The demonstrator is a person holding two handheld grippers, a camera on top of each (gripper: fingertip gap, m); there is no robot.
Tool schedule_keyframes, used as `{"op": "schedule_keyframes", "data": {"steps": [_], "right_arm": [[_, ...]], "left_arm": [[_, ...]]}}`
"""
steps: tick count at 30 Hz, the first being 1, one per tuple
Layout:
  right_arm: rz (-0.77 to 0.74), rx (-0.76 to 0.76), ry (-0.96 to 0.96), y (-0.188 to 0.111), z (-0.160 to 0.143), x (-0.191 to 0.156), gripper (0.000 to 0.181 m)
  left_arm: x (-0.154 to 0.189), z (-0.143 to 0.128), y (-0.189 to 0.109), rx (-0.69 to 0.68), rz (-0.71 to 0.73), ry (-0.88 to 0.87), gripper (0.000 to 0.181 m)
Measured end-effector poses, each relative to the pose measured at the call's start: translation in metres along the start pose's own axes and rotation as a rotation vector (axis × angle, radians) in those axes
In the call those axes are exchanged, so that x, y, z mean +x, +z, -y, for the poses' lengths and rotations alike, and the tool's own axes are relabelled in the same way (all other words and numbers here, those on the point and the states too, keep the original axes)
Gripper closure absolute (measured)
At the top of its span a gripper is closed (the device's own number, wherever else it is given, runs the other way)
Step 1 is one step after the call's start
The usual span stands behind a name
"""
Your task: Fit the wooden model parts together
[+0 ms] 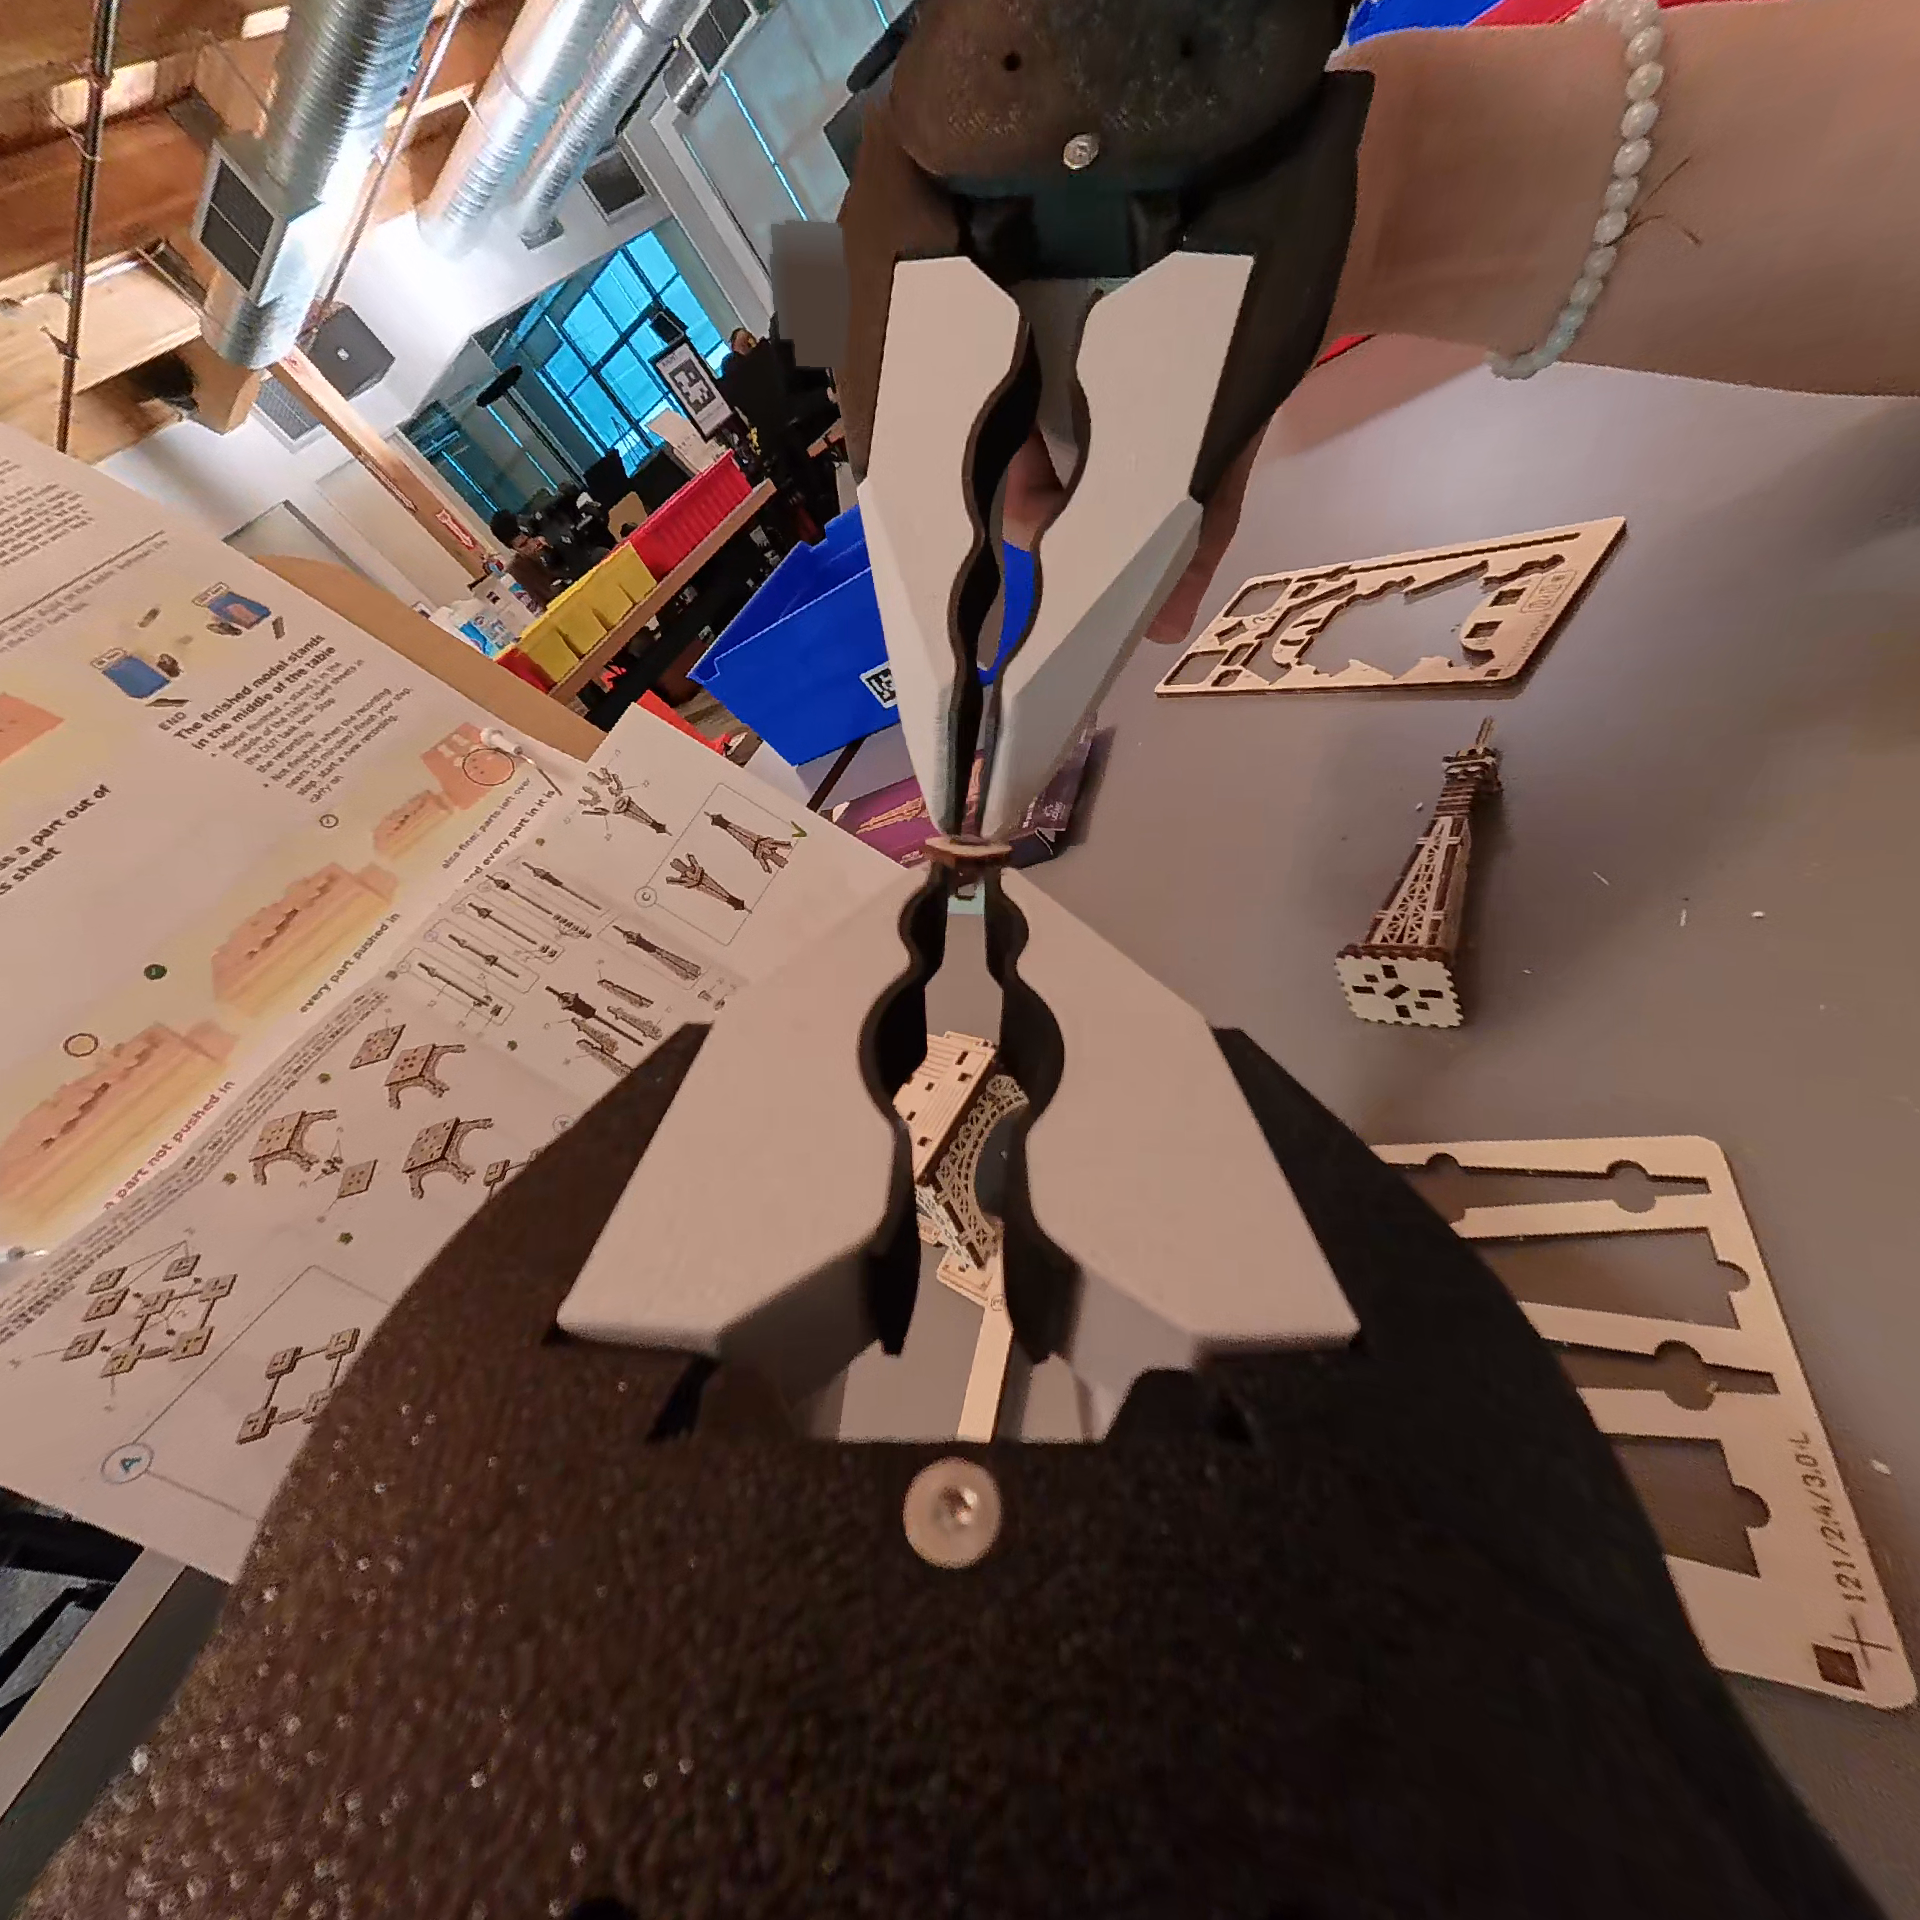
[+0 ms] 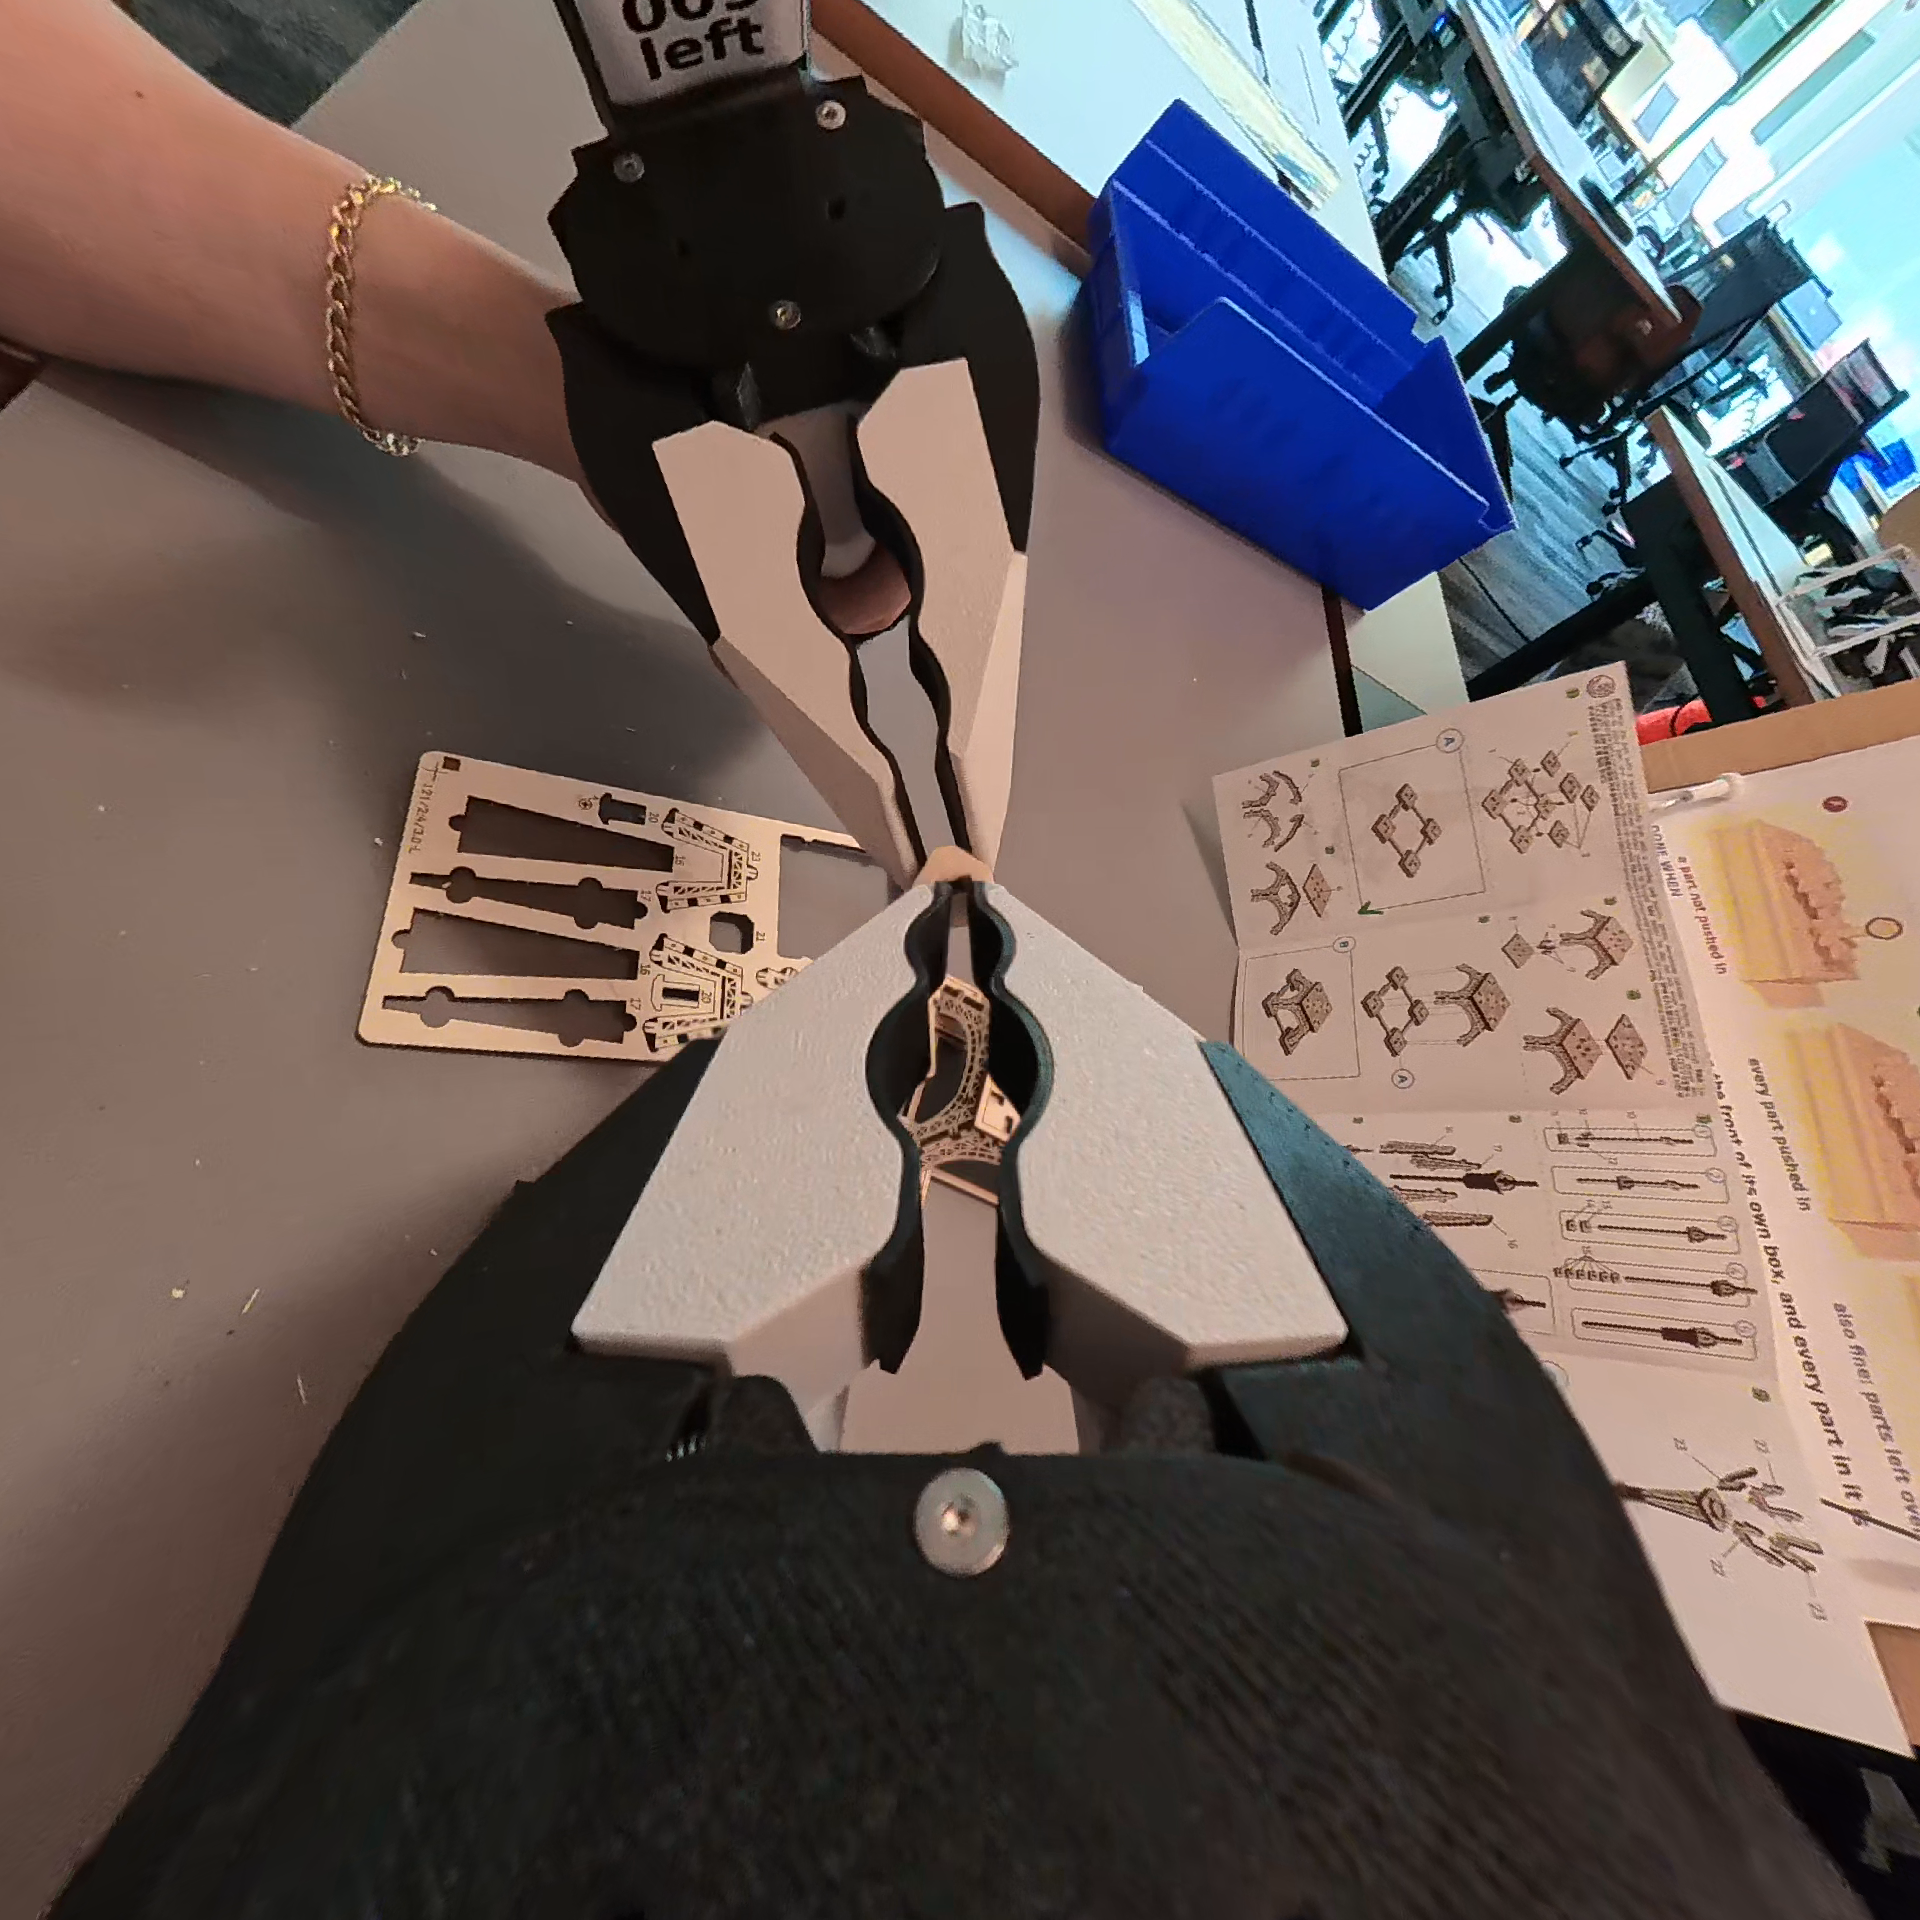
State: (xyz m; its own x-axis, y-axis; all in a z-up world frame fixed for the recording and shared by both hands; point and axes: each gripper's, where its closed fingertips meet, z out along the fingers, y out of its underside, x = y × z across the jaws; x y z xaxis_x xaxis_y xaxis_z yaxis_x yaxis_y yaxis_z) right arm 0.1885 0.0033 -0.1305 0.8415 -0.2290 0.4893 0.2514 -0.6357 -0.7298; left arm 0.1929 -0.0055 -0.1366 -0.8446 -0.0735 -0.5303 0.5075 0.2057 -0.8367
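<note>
A small flat wooden part (image 1: 966, 847) sits pinched where the two grippers meet tip to tip above the grey table (image 1: 1714, 935). My left gripper (image 1: 964, 883) comes from below in its own view, jaws nearly closed on the part. My right gripper (image 1: 968, 826) comes from above, also closed on it. In the right wrist view the part (image 2: 951, 862) lies between my right gripper (image 2: 954, 896) and my left gripper (image 2: 940, 844). A wooden arched tower base (image 1: 971, 1143) shows through the finger gap, below the grippers; it also shows in the right wrist view (image 2: 961, 1081). A built tower upper section (image 1: 1423, 904) lies on the table.
Two punched-out wooden sheets lie on the table, one far (image 1: 1392, 613) and one near (image 1: 1662, 1382), the near one also in the right wrist view (image 2: 582, 914). Instruction papers (image 1: 364, 987) (image 2: 1455, 987) cover one side. A blue bin (image 2: 1278, 364) stands at the table edge. Less than 4 cm separates the two grippers' tips.
</note>
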Motion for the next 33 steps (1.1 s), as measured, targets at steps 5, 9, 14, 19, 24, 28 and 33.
{"op": "schedule_keyframes", "data": {"steps": [5,9,14,19,24,28,33], "right_arm": [[0.016,-0.011,-0.017,0.002,-0.001,-0.004,0.176],[0.012,-0.05,-0.026,0.005,-0.006,-0.005,0.175],[0.019,0.04,0.016,-0.001,0.007,-0.003,0.175],[-0.093,0.119,0.194,-0.014,0.009,0.027,0.162],[0.08,0.273,0.614,-0.004,-0.006,0.03,0.127],[0.287,0.459,0.76,-0.015,0.007,0.02,0.129],[0.503,0.551,0.852,-0.021,0.019,0.002,0.13]], "left_arm": [[0.002,-0.003,0.002,-0.02,-0.005,0.01,0.176],[0.003,-0.007,0.003,-0.056,-0.007,0.017,0.176],[0.0,0.005,-0.002,0.042,-0.017,-0.056,0.176],[-0.007,0.005,0.0,0.016,0.07,0.023,0.176],[-0.013,0.02,-0.006,0.066,0.169,0.163,0.176],[-0.012,0.025,-0.008,0.067,0.222,0.309,0.176],[0.0,0.043,-0.008,0.14,0.218,0.397,0.177]]}}
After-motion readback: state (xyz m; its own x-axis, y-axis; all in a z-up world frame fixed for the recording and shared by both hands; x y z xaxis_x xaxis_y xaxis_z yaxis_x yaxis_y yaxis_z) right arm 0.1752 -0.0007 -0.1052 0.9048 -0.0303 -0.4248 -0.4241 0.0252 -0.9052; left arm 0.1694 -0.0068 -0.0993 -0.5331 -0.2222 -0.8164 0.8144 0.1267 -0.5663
